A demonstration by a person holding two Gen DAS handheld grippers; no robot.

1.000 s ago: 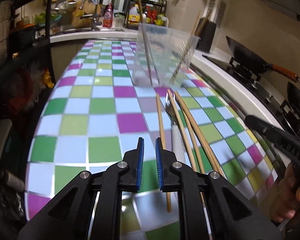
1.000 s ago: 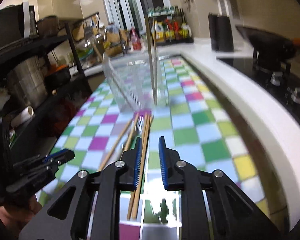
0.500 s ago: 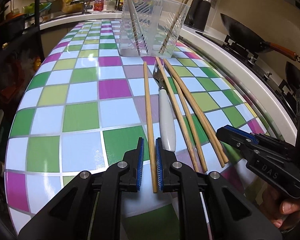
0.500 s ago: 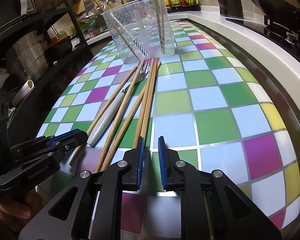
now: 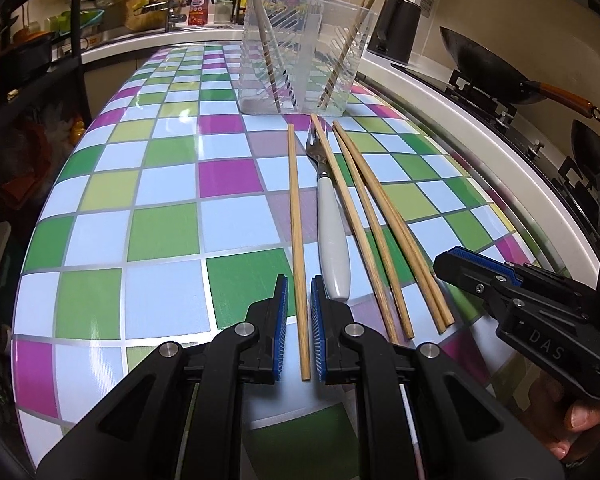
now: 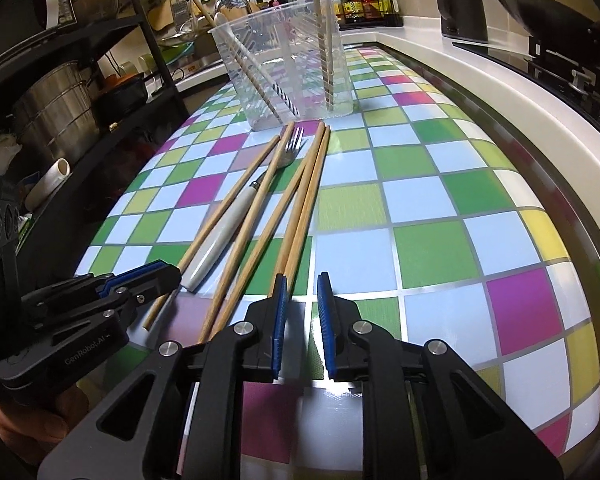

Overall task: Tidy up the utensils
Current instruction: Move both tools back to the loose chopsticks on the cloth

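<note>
Several wooden chopsticks and a white-handled fork [image 5: 332,240] lie on the checkered counter in front of a clear plastic utensil holder [image 5: 300,68] that has chopsticks standing in it. My left gripper [image 5: 299,300] is narrowly open, its jaws straddling the near end of the leftmost chopstick [image 5: 296,232] without gripping it. My right gripper [image 6: 301,296] is narrowly open and empty, just right of the near ends of the rightmost chopstick pair [image 6: 304,208]. The fork [image 6: 236,216] and holder [image 6: 288,72] show in the right wrist view too.
A white counter rim [image 5: 480,128] runs along the right, with a stove and a wok [image 5: 484,68] beyond it. A black kettle [image 5: 396,28] stands behind the holder. A black shelf rack with pots [image 6: 60,96] is on the left. A sink area [image 5: 148,12] lies at the far end.
Both grippers have dropped low and moved in to the near ends of the chopsticks. The left jaws now straddle the leftmost chopstick. Jaw openings look unchanged.
</note>
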